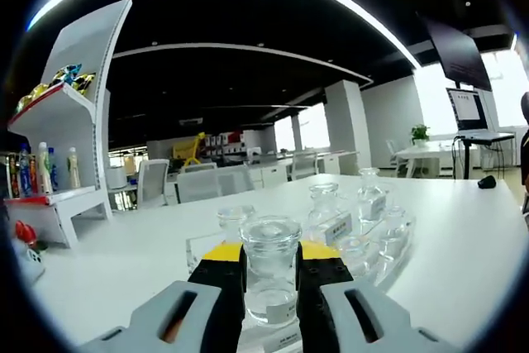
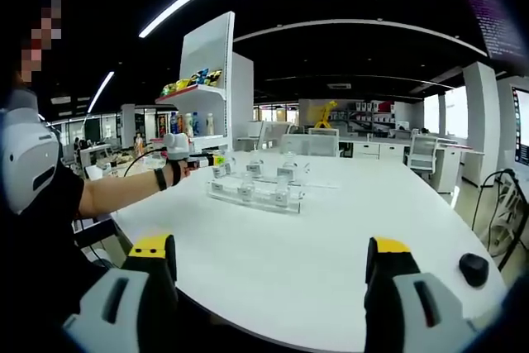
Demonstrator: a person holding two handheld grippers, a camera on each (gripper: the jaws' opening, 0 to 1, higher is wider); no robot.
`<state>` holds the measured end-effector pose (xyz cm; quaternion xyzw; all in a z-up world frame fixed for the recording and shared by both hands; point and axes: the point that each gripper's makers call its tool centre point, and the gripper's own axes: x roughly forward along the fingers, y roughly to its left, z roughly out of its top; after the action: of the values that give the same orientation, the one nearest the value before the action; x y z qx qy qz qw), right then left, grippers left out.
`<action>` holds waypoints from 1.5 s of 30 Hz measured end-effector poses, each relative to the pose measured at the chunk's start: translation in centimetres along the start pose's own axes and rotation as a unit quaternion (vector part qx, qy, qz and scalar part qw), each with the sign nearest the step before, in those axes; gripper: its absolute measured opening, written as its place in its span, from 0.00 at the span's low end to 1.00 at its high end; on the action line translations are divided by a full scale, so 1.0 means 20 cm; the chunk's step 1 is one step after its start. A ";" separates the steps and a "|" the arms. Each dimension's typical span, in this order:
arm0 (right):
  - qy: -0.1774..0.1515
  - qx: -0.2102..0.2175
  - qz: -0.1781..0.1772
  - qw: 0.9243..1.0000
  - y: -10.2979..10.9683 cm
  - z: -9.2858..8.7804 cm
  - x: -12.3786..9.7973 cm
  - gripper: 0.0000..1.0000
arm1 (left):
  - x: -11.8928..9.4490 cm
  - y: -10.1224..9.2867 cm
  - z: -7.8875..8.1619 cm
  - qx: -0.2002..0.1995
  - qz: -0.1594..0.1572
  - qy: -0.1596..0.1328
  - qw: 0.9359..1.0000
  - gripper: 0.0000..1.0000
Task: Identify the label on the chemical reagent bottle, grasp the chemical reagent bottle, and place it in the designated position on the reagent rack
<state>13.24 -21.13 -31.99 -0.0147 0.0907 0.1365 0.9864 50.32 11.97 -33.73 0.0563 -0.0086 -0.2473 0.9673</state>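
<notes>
A clear glass reagent bottle [image 1: 270, 274] with a round stopper and a small white label stands upright between my left gripper's [image 1: 271, 255] black, yellow-tipped jaws, which are shut on its sides. It sits at the near end of the clear acrylic reagent rack [image 1: 397, 241], where several more stoppered bottles [image 1: 323, 204] stand behind white labels. In the right gripper view, a person's hand holds the left gripper [image 2: 198, 160] at the left end of the rack [image 2: 256, 197]. My right gripper [image 2: 270, 252] hangs open over the near table edge, with nothing between its jaws.
The rack rests on a large white table [image 2: 347, 237]. A black mouse [image 2: 474, 269] lies at its right edge. A white display shelf [image 1: 78, 113] with drinks and snacks stands beyond the table's left side. Office chairs and desks are behind.
</notes>
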 end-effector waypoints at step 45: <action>0.007 0.001 0.003 1.000 0.00 -0.04 0.02 0.91 | 0.06 0.01 -0.16 0.003 0.007 0.036 0.999 0.23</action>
<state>13.42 -21.07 -32.87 -0.0144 0.0975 0.1391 0.9854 51.61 11.97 -36.92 0.0676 0.0257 -0.2380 0.9686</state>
